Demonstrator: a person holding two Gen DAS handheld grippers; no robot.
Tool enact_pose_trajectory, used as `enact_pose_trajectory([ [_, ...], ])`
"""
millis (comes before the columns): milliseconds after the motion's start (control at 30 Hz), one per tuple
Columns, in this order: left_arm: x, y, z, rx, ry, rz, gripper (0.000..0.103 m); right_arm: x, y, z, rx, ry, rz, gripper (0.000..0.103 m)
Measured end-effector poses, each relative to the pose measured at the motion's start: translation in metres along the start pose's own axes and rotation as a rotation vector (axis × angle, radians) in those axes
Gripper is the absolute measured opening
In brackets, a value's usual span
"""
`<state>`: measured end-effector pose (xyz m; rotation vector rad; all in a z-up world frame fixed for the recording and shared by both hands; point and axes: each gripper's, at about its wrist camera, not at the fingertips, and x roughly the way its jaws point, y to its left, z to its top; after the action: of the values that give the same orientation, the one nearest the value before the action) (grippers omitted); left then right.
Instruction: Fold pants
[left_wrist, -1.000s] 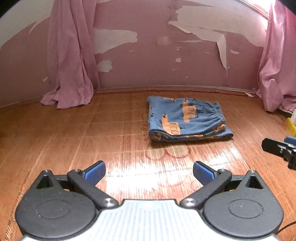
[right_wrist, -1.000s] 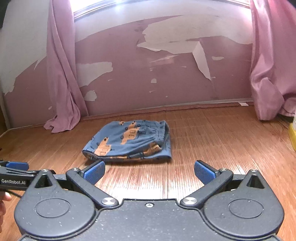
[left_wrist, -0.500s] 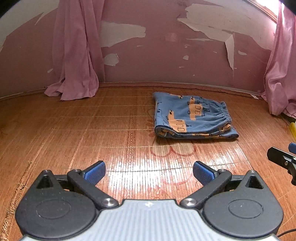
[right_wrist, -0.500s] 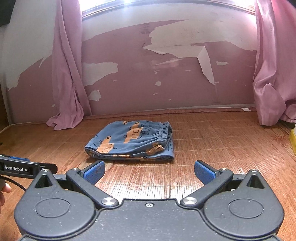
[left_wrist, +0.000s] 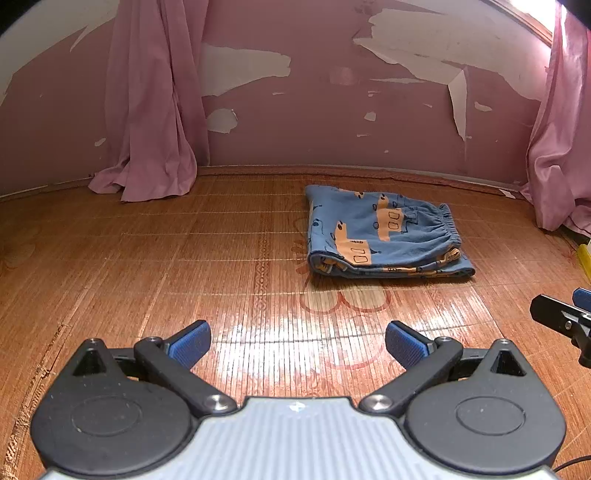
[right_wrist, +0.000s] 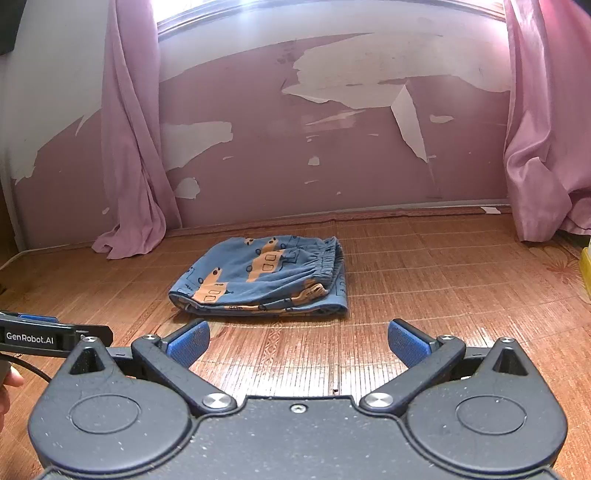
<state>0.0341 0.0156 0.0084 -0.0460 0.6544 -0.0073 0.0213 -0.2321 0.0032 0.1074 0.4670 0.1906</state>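
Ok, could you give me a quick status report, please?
Left gripper open, empty. Right gripper open, empty. Pants folded on mat. Nothing in the way.

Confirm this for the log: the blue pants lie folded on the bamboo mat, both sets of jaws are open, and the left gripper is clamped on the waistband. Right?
Not quite. The left gripper holds nothing; its jaws stand open, well short of the pants, as the left wrist view shows. The rest holds: the pants lie folded on the bamboo mat, and the right gripper is open too.
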Motion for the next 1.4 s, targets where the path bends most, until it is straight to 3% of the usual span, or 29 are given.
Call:
enact_pose_trajectory([
  [1400, -0.0061, -0.0031, -0.0008, 0.024, 0.013, -0.002, 0.103, 0.0007, 0.0009, -0.0005, -0.01, 0.006, -0.008, 0.102],
])
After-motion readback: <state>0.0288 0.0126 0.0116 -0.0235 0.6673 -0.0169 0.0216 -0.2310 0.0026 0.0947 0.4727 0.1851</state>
